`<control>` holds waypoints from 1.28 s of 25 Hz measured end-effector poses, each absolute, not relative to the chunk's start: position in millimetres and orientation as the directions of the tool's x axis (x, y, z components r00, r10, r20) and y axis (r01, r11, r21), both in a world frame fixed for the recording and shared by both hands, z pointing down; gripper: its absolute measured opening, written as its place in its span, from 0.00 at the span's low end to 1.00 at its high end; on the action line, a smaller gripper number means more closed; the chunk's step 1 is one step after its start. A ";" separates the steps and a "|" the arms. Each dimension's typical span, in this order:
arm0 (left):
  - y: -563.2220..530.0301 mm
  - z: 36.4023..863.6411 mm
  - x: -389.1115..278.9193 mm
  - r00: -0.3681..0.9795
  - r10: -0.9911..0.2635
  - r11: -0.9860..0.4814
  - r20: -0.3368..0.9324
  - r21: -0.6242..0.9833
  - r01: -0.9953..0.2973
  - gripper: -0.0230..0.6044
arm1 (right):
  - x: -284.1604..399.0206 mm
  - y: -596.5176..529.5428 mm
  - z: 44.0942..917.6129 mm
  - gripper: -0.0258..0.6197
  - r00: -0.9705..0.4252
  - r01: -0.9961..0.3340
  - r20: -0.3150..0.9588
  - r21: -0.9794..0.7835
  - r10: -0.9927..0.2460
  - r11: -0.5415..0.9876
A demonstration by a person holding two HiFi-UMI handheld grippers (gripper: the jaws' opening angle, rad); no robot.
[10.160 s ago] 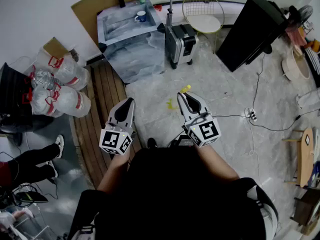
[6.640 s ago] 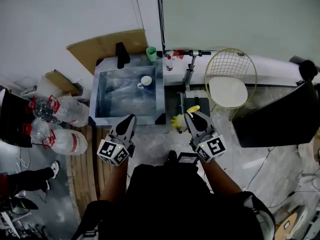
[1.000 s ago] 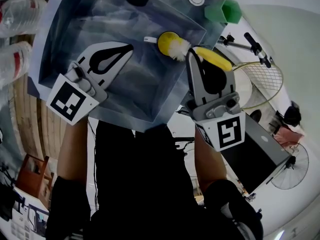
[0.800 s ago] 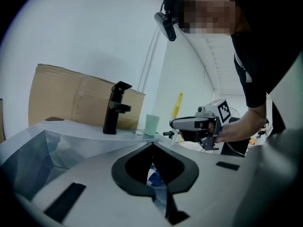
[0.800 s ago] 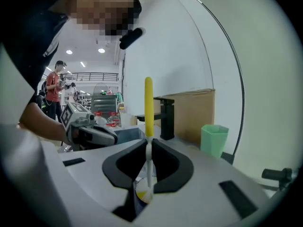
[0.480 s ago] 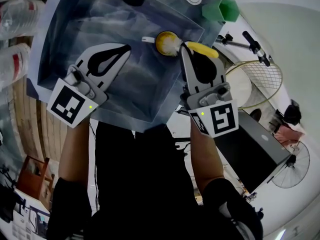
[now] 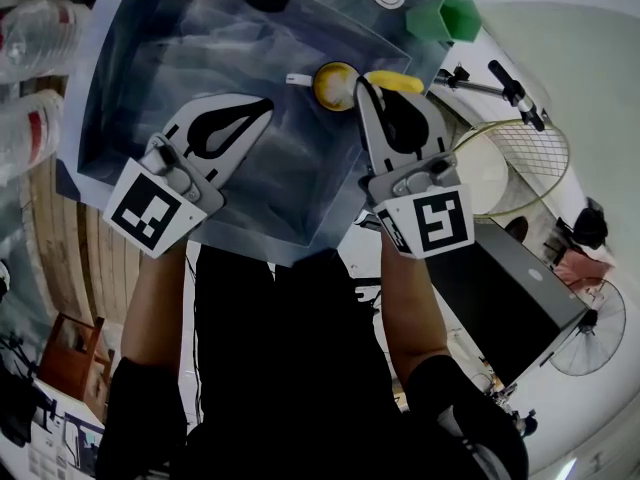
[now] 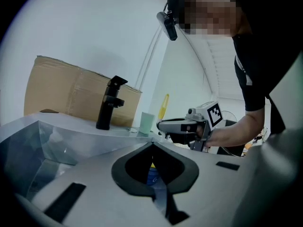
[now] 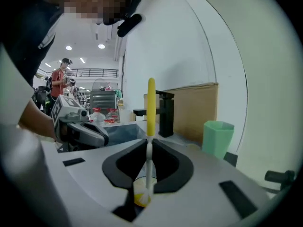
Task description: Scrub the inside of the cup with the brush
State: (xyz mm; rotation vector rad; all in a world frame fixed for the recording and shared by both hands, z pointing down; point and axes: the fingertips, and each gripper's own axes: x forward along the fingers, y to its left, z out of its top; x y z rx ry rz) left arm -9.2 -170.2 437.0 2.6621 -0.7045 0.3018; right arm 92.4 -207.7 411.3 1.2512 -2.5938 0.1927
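Yellow bristles of the brush [image 7: 340, 88] sit down inside the cup [image 7: 319, 77], which stands in the far right corner of the steel sink [image 7: 170, 58]. The right gripper [image 9: 147, 144] has its jaws pinched on the brush's thin white stem. The yellow handle rises straight up above the jaws, and the bristle head hangs below them.

The left gripper [image 8: 152, 144] hovers over the sink, beside the cup but apart from it. Its jaws are pressed together at the tips with nothing between them. The blue side of the cup shows farther off, through the hollow behind the tips.

A black tap [image 8: 109, 103] and a green tumbler [image 9: 217, 138] stand on the sink's back ledge, with brown cardboard [image 8: 61, 91] leaning against the wall behind them.
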 end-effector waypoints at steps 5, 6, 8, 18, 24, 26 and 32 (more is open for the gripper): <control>-167.1 435.5 -8.8 0.857 -0.425 -0.810 0.290 0.300 -0.503 0.06 | 89.6 -211.6 405.9 0.11 -0.603 -0.782 0.265 -0.013 -0.752 0.623; -166.5 434.7 -8.8 0.858 -0.424 -0.811 0.289 0.299 -0.502 0.06 | 91.0 -212.4 396.5 0.11 -0.603 -0.784 0.246 -0.007 -0.758 0.621; -166.5 433.3 -8.6 0.860 -0.422 -0.813 0.286 0.300 -0.499 0.06 | 94.5 -215.2 374.6 0.11 -0.601 -0.790 0.198 0.004 -0.775 0.614; -169.4 436.4 -9.2 0.863 -0.414 -0.816 0.290 0.302 -0.493 0.06 | 74.4 -223.4 413.8 0.11 -0.623 -0.773 0.242 -0.043 -0.744 0.633; -172.7 433.7 -9.3 0.866 -0.421 -0.816 0.270 0.303 -0.492 0.06 | 77.5 -224.7 391.7 0.11 -0.634 -0.767 0.201 -0.045 -0.747 0.640; -174.0 433.3 -9.1 0.866 -0.421 -0.815 0.272 0.307 -0.492 0.06 | 78.9 -223.1 366.2 0.11 -0.639 -0.767 0.137 -0.038 -0.757 0.640; -176.0 434.2 -10.5 0.862 -0.430 -0.811 0.269 0.304 -0.500 0.06 | 69.6 -217.6 391.0 0.11 -0.664 -0.745 0.180 -0.075 -0.725 0.663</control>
